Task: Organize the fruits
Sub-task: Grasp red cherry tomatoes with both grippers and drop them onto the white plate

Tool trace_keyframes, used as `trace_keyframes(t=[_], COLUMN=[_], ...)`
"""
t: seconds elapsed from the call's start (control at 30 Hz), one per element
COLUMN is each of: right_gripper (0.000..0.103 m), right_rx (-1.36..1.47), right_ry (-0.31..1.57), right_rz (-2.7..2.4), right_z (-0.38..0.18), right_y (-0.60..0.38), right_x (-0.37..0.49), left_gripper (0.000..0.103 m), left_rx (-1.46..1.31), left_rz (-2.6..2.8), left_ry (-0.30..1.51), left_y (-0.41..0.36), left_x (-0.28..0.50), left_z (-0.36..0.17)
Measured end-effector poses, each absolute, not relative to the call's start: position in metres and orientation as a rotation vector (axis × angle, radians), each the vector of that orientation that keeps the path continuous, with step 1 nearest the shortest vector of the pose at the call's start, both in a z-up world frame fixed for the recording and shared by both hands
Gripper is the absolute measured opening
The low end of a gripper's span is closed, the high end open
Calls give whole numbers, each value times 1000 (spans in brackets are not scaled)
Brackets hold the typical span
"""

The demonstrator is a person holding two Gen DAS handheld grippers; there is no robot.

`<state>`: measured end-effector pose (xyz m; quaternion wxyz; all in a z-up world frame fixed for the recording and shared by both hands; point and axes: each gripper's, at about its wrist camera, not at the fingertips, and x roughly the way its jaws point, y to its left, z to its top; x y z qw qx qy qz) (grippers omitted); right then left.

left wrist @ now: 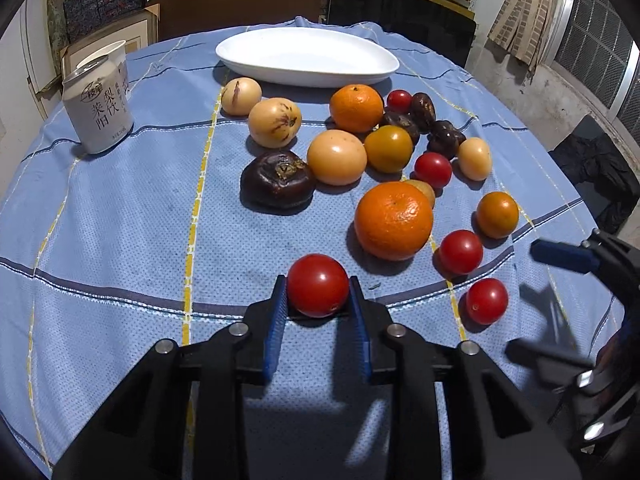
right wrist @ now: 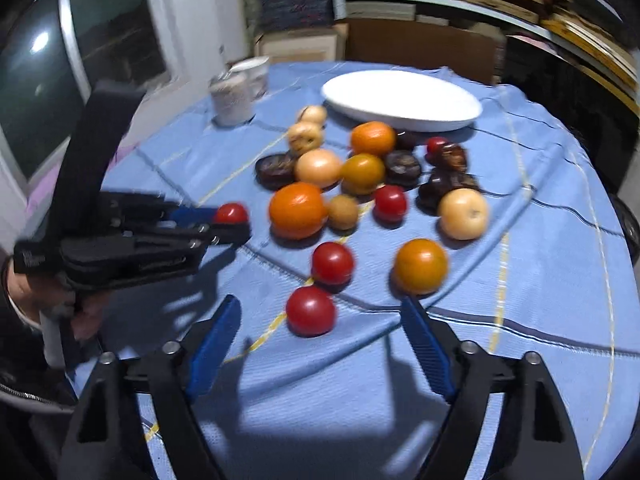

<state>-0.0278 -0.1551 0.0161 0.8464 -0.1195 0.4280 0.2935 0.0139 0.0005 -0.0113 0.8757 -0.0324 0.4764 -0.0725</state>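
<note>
I am clamping the small round red tomato in the left hand-held gripper, the right hand-held gripper hanging open, and judging transfer to the white oval plate next.

Red tomato, probably blue-checked cloth

Right wrist view: blurred throughout, fruit skins show no detail.
Can: print unreadable here; the cup behind it is half covered.
Small yellow fruit: mostly hidden behind the large orange in the left wrist view.
Dark fruits: clumped and overlapping, count unclear.
Right gripper: smeared and cut by the frame's right edge in the left wrist view.
Gripped tomato: lower half hidden by the left gripper.
Bench: near edge hidden under the gripper bodies.
</note>
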Motion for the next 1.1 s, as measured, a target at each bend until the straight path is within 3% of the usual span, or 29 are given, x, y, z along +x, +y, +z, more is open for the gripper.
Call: trace_keyframes(t=[0.23,0.43,0.67,0.87,1.1], right_gripper=[47,31,31,31,31], right_rx=[-297,-315,-226,-170,-203], right_ry=[950,978,978,900,807], right_rz=[640,617,667,705,626], right_z=[4,-5,6,48,90], right_y=[-138,-138,-150,-162,-152], right_x=[-22,-14,-9,10,107], left_gripper=[29,29,28,28,28], left_rx=[-60,-46,-58,-9,26], left_rz=[-149,-147,-181,-206,-216], left_ry=[998,972,989,935,839], left_y=[1,-1,-1,0,1], left_x=[14,11,11,13,97], left_z=[-11,-10,-4,24,85])
